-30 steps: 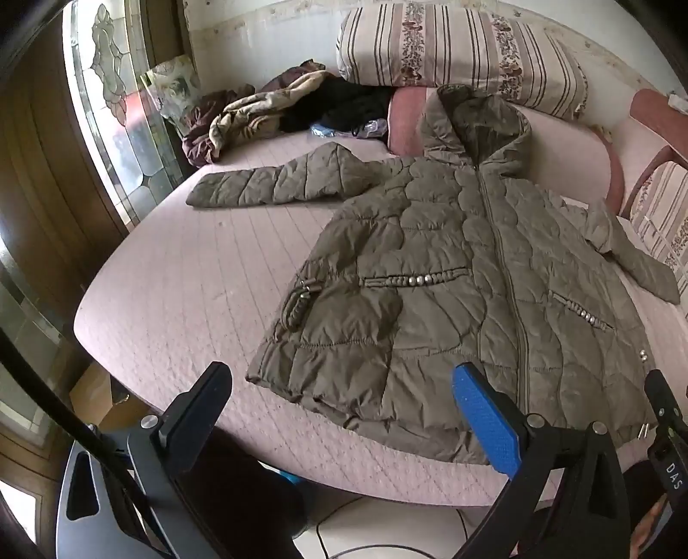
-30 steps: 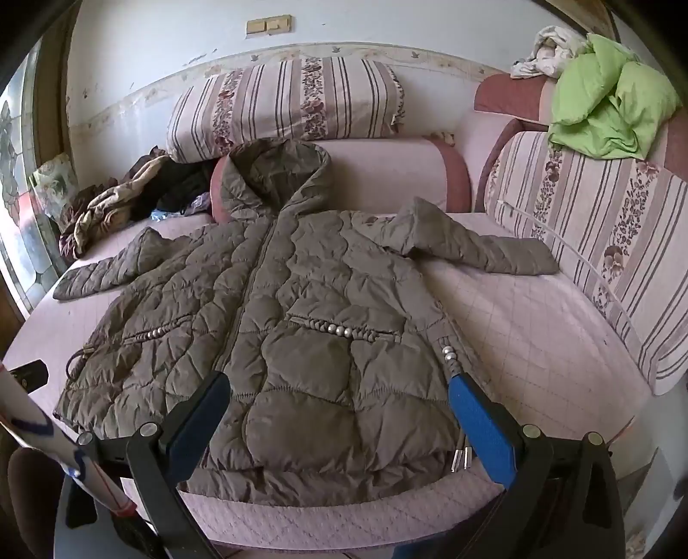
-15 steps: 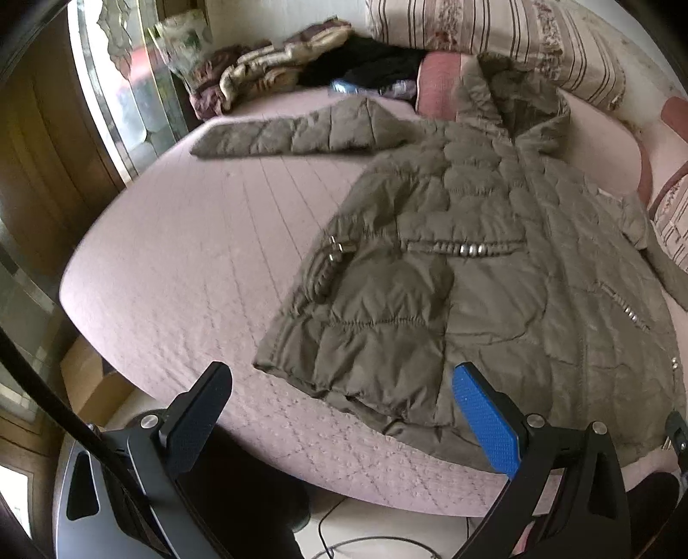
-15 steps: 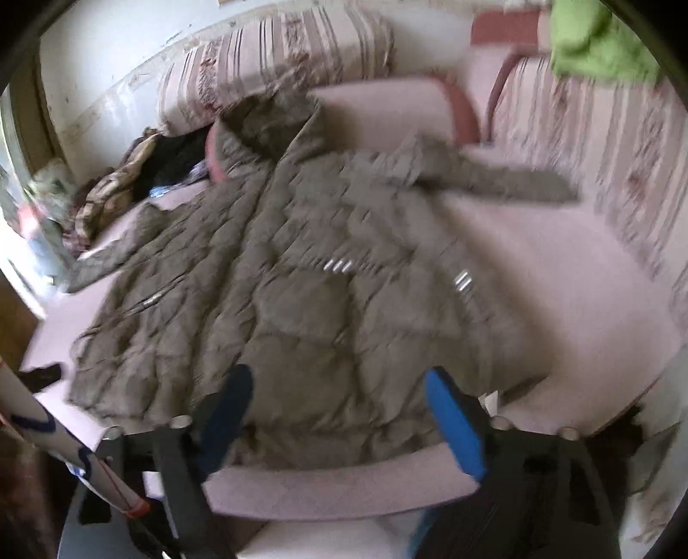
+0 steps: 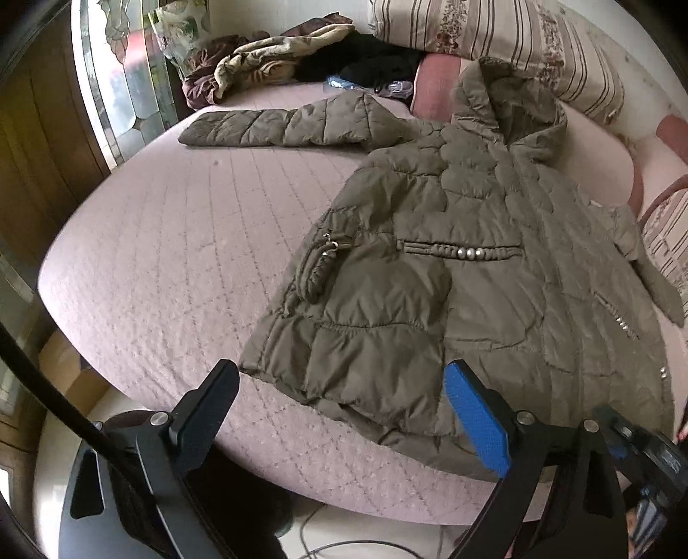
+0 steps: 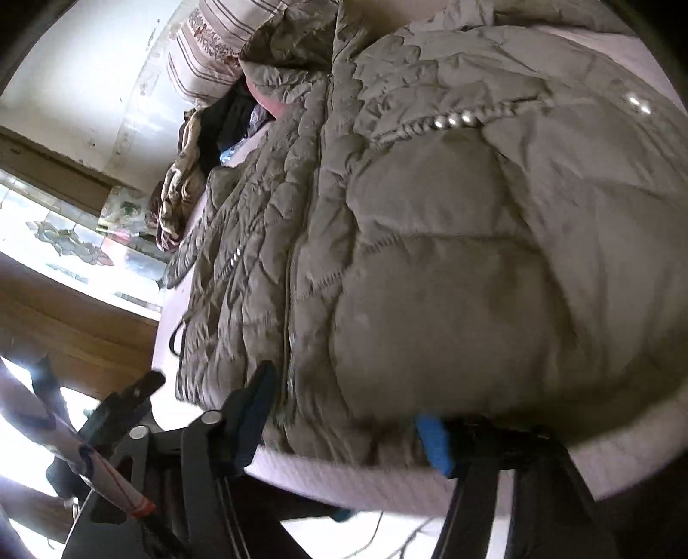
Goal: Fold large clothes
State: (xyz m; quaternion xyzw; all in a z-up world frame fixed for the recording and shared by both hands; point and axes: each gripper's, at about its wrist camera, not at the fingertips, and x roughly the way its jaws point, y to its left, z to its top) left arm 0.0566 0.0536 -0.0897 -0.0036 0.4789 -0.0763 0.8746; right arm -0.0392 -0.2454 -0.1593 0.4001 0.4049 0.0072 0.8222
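Observation:
An olive quilted hooded jacket (image 5: 451,241) lies front up on a pink quilted bed (image 5: 163,241), sleeves spread out. My left gripper (image 5: 344,413) hovers just before the jacket's lower left hem corner. Its jaws are wide and closing slightly, with the corner in line between the fingers and neither pad on the cloth. In the tilted right wrist view the jacket (image 6: 430,258) fills the frame. My right gripper (image 6: 344,425) sits at the hem near the zipper, jaws closing with the puffy hem between them. I cannot see the pads pressing it.
A heap of other clothes (image 5: 275,64) lies at the back left, beside a striped pillow (image 5: 494,38). A stained-glass window (image 5: 120,86) lines the left side. The bed's rounded front edge (image 5: 301,468) drops to a floor with cables (image 5: 335,546).
Both grippers have dropped toward the jacket's hem. The right one has rolled sideways, come very close to the hem, and narrowed its jaws. The left one has stayed wide.

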